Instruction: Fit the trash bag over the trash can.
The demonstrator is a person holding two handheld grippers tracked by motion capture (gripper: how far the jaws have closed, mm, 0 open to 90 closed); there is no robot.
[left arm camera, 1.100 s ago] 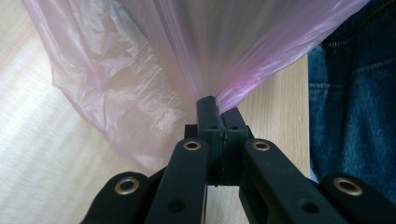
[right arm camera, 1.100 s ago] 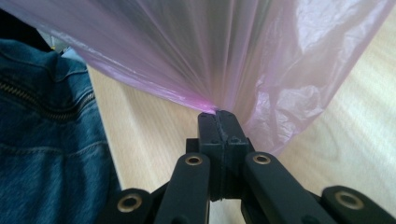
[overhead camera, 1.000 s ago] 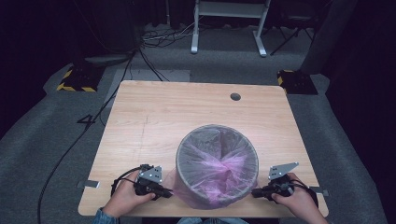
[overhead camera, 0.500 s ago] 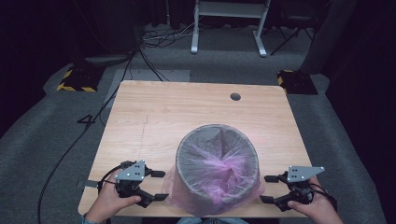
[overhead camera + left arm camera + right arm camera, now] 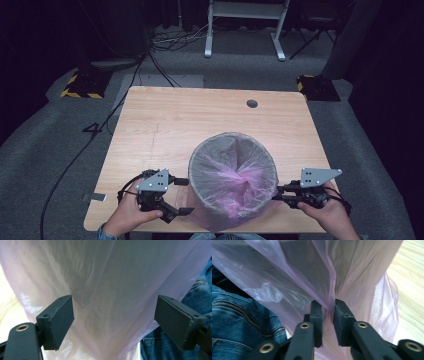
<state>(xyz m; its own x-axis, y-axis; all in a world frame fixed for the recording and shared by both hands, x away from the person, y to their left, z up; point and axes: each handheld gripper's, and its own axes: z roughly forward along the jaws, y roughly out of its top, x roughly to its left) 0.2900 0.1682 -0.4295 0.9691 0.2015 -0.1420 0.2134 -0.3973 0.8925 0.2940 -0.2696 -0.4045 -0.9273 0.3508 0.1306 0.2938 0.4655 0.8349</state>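
Fingers on the right gripper (image 5: 327, 308) stand nearly together, pinching a fold of the thin purple bag (image 5: 352, 272) between their pads; in the right gripper view the film runs taut from the pinch up toward the bin, which suggests the fold is gripped so the bag can be pulled or held down on that side. The left gripper (image 5: 115, 320) has its fingers (image 5: 58, 320) spread wide with nothing between them. In its own view the bag's smooth side hangs just ahead of the gap, so the spread looks like readiness to take a fresh hold there, though that is a judgement only.

Blue denim, the person's clothing, shows at the edges of both gripper views, close under the bag, consistent with the bin sitting at the desk's near edge.

From above, the bin (image 5: 233, 150) stands upright on the desk (image 5: 165, 125), near the middle of the near edge, with the bag lining it and draping over its rim and down its outside. The two grippers flank it, one at each side, held low against the bag's skirt. Loose purple film bunches inside the bin.

Farther off, a small round hole (image 5: 252, 103) sits toward the desk's far right corner. Beyond the far edge, cables and a white frame stand on the floor.
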